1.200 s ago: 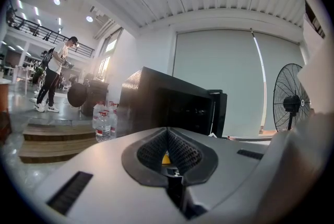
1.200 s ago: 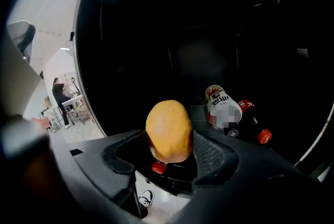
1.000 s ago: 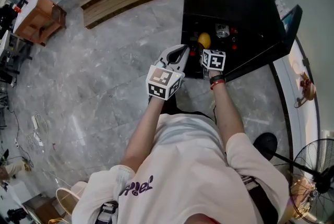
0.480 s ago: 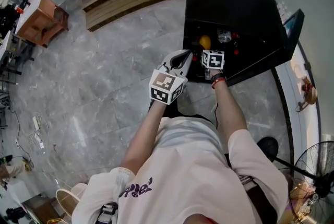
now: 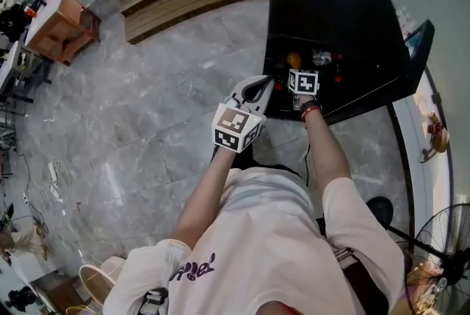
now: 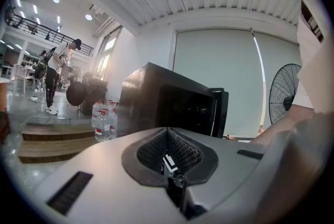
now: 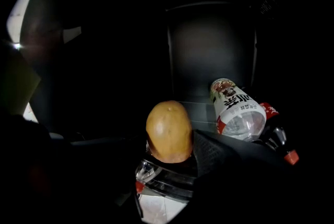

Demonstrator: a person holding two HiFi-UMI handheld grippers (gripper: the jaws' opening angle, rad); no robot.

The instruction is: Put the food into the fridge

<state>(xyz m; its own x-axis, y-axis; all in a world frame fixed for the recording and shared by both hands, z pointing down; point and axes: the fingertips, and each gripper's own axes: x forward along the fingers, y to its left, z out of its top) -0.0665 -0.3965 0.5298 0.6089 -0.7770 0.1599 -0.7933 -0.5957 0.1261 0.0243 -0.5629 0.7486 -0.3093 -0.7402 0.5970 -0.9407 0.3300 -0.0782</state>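
Potato: held on end by the right gripper, inside the open fridge and apparently not yet set down.
Right tongs: closed on the potato. One ribbed pad is seen pressed to its side; the other is lost in the dark.
Left tongs: the left gripper is drawn fully together with nothing in it, and is kept outside, near the fridge front.
Neighbours: a labelled bottle lies just beside the potato on the right, with a red-capped bottle next to it. Something clear with a red cap is glimpsed below the potato.
Step in hand: judged to be the setting down of the potato on the shelf.
Doing it well: the potato is best lowered until its weight is borne by the shelf before the grip is eased. Being rounded, it is likely to roll, so it is better laid on its long side in the free space left of the labelled bottle.
Release: the jaws are best opened slowly and drawn straight back, so that nothing is dragged.
Risk: the labelled bottle could be knocked, and little depth can be judged in the dark interior.
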